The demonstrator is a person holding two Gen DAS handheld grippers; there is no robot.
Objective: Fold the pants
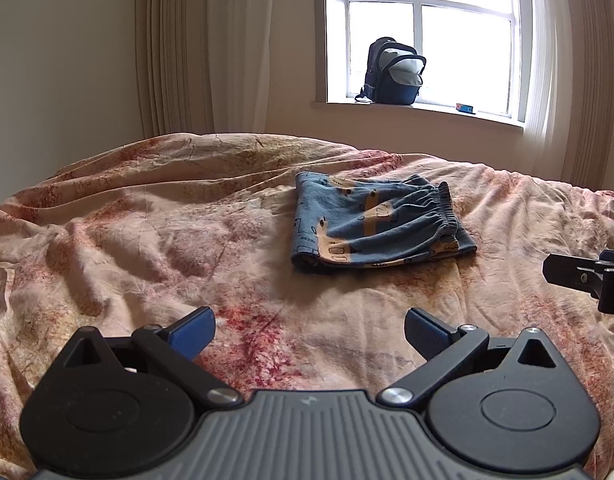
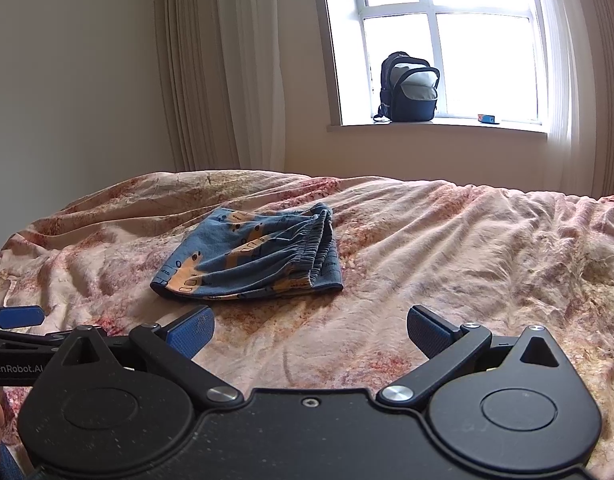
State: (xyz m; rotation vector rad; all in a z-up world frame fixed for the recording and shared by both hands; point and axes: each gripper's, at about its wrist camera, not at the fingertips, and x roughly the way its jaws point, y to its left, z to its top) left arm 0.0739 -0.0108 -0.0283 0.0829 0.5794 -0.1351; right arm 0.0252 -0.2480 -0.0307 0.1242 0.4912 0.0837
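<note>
Folded pants (image 1: 377, 224) on the bed (image 1: 147, 240); left gripper (image 1: 309, 332) and right gripper (image 2: 310, 334) spread, empty. Fold seemingly complete: withdraw clear without snagging.

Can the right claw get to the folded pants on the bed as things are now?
Probably yes. The right claw is open and empty, and only bare bedcover lies between it and the folded pants, slightly to its left. The left claw stays off to the side.
</note>
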